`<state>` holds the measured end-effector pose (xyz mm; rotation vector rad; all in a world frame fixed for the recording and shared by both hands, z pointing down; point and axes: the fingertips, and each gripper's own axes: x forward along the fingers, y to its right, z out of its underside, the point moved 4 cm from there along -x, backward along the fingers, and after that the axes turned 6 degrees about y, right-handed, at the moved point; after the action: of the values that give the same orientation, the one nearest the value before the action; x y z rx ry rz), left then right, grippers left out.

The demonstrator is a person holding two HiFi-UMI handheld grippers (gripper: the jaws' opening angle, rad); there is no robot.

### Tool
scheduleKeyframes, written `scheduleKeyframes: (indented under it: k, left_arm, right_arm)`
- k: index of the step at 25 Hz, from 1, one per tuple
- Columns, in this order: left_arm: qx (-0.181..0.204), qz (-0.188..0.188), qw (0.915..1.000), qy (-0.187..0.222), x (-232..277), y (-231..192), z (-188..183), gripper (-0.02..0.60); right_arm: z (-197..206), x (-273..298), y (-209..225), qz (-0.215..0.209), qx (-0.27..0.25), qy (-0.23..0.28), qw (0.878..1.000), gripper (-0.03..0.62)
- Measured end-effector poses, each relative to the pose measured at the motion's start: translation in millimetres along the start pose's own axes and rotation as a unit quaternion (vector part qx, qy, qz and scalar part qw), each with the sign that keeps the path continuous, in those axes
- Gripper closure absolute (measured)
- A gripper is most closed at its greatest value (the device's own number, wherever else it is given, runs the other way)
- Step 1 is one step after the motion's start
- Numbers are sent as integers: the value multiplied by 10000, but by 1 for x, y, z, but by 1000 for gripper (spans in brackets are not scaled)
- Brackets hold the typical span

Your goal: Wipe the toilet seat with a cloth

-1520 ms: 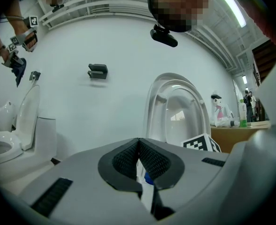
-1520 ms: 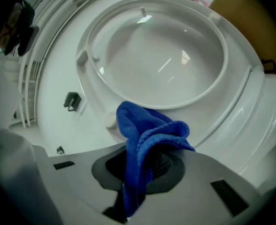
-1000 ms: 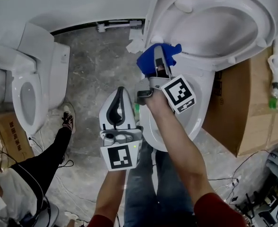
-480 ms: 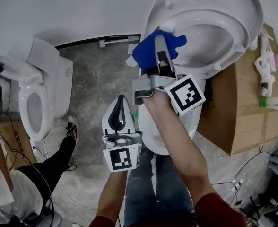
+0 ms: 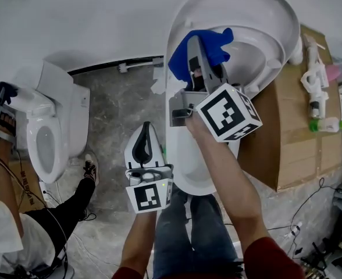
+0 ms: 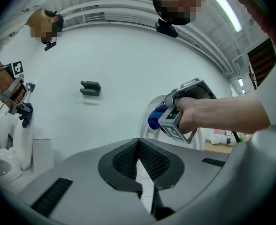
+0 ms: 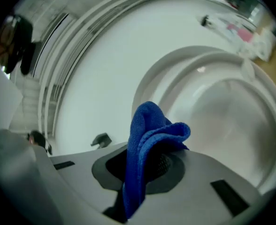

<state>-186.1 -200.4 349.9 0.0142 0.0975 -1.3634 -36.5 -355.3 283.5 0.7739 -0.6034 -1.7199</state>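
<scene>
Nearest to us, we are holding the left tool (image 5: pixel 144 131) out level above our jeans (image 5: pixel 180 225). Its jaws are pressing together with nothing between them, and in the left gripper view the dark ribbed pads are meeting at their tips. Just beyond it and to the right, we are holding the right tool (image 5: pixel 199 54) higher, in front of the raised toilet seat (image 5: pixel 264 28). This tool is pinching a blue cloth (image 5: pixel 209 45). In the right gripper view the cloth (image 7: pixel 149 135) is sitting bunched between the jaws, with one fold standing up above the pads and a tail hanging down between them. From the head view the cloth is overlapping the left part of the seat's rim, but we cannot tell whether it is touching the seat. The white bowl (image 5: pixel 185 161) is showing below our right forearm, just right of the left tool. Further out, a grey stone floor (image 5: pixel 118 103) is spreading to the left, where a second toilet (image 5: pixel 49 138) is standing well apart from ours. Another person (image 5: pixel 60 205) in dark trousers is standing beside it. On the right, a cardboard box (image 5: pixel 293 144) is sitting just beside our toilet and carrying a few bottles (image 5: pixel 313 92) on top. Behind everything, the white wall (image 5: pixel 89 22) is closing off the scene.
</scene>
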Motion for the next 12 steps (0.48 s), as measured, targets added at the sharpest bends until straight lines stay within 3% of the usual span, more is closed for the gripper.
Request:
scheduleKeyframes:
  k: [2,4,6,8,12]
  left_arm:
    - [-8,37,10000,23,1,6,-2,565]
    - [-18,84,10000,37,3,14,-1,565]
    - [-40,117,9999,14,4,23,1,565]
    - [-55,162,9999,-4,4,31,2,565]
    - [-43,260,9996,-41,9,48,5,566]
  right_arm:
    - [-3,1,-3,28,-1311,-430,9904,536]
    - [-5,1,-9,60,-2618,-733,9623,534]
    - [-9,0,-13,49,-3538,-797,9319,534]
    - [-18,-3,-12,69,-3933,-710,9166,536]
    - [-50,-8,14,363,-3925,-594,9171,534]
